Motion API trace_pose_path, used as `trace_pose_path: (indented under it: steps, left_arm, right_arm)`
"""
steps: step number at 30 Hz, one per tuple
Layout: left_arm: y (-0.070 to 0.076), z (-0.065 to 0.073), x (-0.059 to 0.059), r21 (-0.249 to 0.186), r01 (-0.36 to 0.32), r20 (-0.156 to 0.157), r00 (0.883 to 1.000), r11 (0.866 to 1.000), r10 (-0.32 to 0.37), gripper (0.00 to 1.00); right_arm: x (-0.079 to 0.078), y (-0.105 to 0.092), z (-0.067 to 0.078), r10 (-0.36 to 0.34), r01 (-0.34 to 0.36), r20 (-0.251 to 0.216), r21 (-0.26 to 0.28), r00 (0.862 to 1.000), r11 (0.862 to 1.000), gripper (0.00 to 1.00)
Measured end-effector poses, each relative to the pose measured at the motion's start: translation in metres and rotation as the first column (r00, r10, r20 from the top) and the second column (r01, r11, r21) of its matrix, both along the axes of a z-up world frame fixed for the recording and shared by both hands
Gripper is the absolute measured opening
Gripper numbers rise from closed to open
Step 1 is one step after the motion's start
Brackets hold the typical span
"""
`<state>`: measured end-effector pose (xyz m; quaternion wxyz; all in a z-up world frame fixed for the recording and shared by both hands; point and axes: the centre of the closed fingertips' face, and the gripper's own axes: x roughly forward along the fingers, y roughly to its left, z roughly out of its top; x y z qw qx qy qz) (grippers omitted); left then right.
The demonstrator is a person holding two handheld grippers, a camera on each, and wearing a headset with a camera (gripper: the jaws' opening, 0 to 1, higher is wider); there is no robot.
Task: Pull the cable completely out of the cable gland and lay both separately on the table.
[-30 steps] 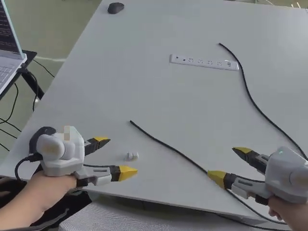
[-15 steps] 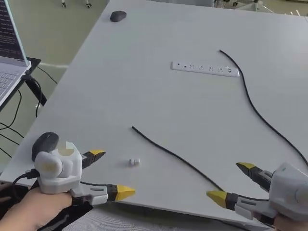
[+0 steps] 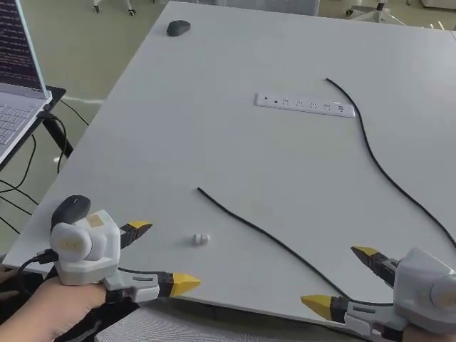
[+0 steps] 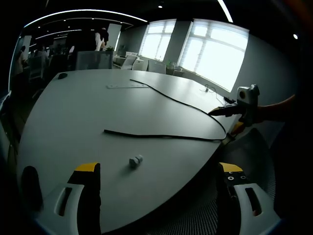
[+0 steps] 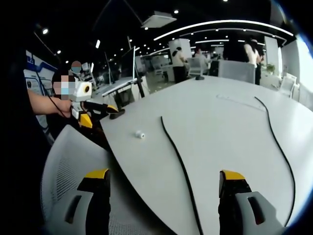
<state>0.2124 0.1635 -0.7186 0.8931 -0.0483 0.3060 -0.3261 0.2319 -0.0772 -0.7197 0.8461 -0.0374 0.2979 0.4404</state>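
At the lower left of the head view we hold the left gripper (image 3: 162, 255) with its fingers (image 4: 88, 196) spread wide and nothing between them. One yellow tip is over the tabletop (image 3: 214, 128), the other at its near edge. At the lower right, the right gripper (image 3: 338, 278) has its fingers (image 5: 98, 196) spread just as wide, also empty, at the tabletop's near edge.

Just beyond the left gripper lies the cable gland (image 3: 200, 239), a small white piece alone on the grey surface, apart from the cable (image 3: 263, 234). The cable is thin and black, with one free end above the gland, and runs diagonally down to the near edge beside the right gripper.

Farther up, a white power strip (image 3: 305, 105) lies flat, and another black stretch curves from it toward the right edge. In the left gripper view the two stretches seem to join in a bend. A dark mouse (image 3: 178, 27) sits at the top, and a laptop (image 3: 14, 85) at the upper left.
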Motion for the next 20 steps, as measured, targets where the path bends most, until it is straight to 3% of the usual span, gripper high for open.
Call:
trace_pose_path:
  steps: [4,6,20]
  left_arm:
    - [-0.0024,0.0003,0.0004,0.003,0.003,0.002,1.000,1.000,-0.003,0.99]
    - [-0.0035,-0.0001,0.0010,0.004,0.003,-0.001,1.000,1.000,-0.003,0.99]
    - [-0.0044,0.0031,0.0074,0.006,0.000,0.004,1.000,1.000,0.000,0.98]
  right_arm:
    - [-0.0029,0.0026,0.0016,0.003,-0.003,-0.011,0.037,1.000,0.999,0.99]
    - [-0.0027,0.0004,-0.0014,0.001,-0.001,-0.009,0.013,1.000,1.000,0.98]
    - [-0.0013,-0.0051,-0.0067,-0.008,0.008,-0.024,0.003,1.000,1.000,0.96]
